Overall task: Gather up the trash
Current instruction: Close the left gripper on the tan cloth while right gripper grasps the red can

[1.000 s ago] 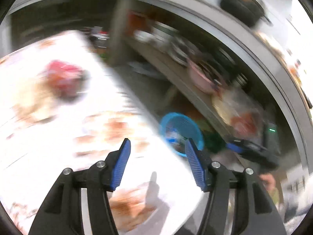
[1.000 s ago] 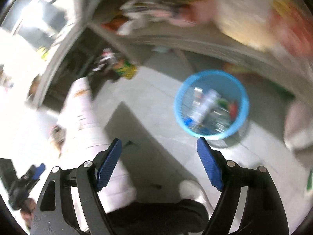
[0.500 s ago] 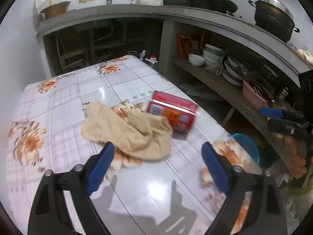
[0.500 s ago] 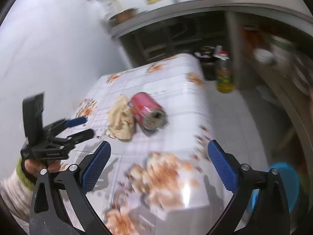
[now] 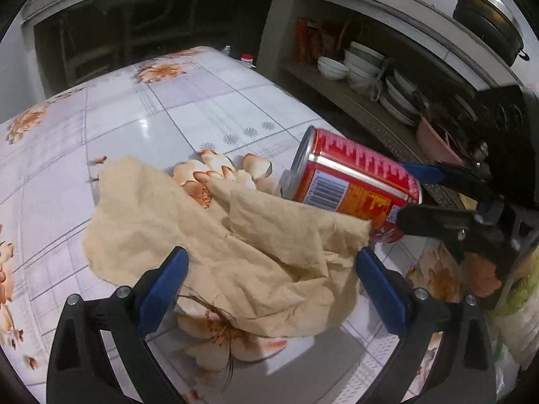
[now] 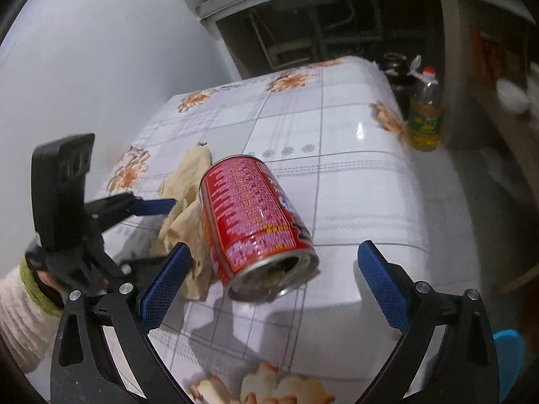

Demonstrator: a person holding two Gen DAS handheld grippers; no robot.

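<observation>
Can: a red printed metal can (image 6: 256, 225) lies on its side on the glossy floral-tiled tablecloth (image 6: 353, 181) — open end toward the right gripper (image 6: 274, 289), dented rim.
Paper: a crumpled beige tissue paper (image 5: 215, 235), soft and creased, touches the can.
Left gripper (image 5: 271, 288): blue pads spread wide around the paper.
Right gripper: fingers apart, flanking the can's open end — contact unclear.
Around: green-labelled oil bottle (image 6: 425, 114) beside the table; stacked white bowls (image 5: 357, 62) on the shelf.
</observation>
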